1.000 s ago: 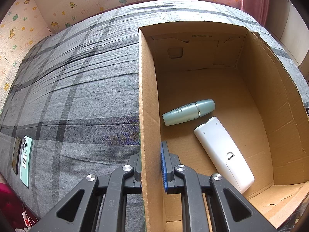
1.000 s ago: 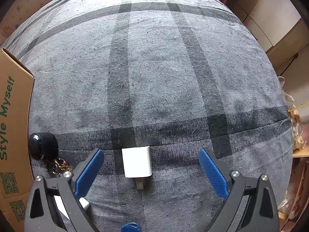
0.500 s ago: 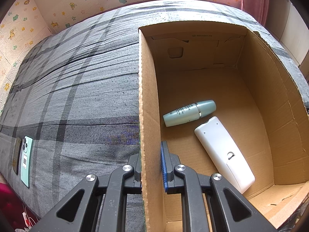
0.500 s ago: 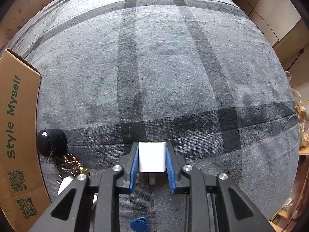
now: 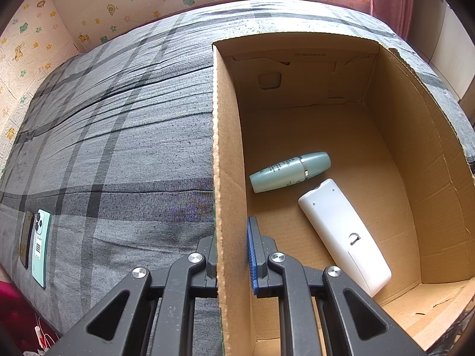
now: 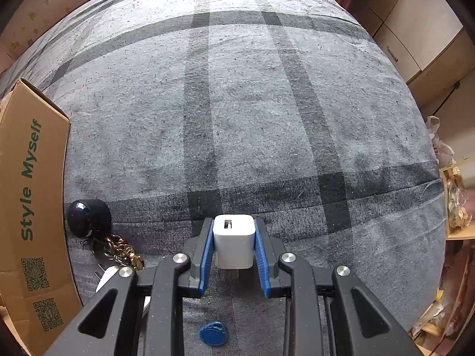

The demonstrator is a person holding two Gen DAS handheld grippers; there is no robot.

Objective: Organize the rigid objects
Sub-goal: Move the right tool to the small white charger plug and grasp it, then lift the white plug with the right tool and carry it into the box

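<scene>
My left gripper (image 5: 233,255) is shut on the left wall of the open cardboard box (image 5: 221,154), one finger outside, one inside. Inside the box lie a pale green bottle (image 5: 289,172) and a white remote (image 5: 344,234). My right gripper (image 6: 234,246) is shut on a white USB charger (image 6: 234,240) and holds it lifted above the grey plaid bed cover (image 6: 252,103), USB port facing forward. The box's outer side with green lettering (image 6: 29,195) stands at the left of the right wrist view.
A dark round object with a key bunch (image 6: 89,216) and a white plug (image 6: 108,276) lie beside the box. A blue tag (image 6: 213,333) lies under the right gripper. A green phone (image 5: 40,246) lies near the bed's left edge. Cabinets stand right of the bed.
The right gripper closed on the white charger, then raised it off the cover. The left gripper kept its hold on the box wall without moving.
</scene>
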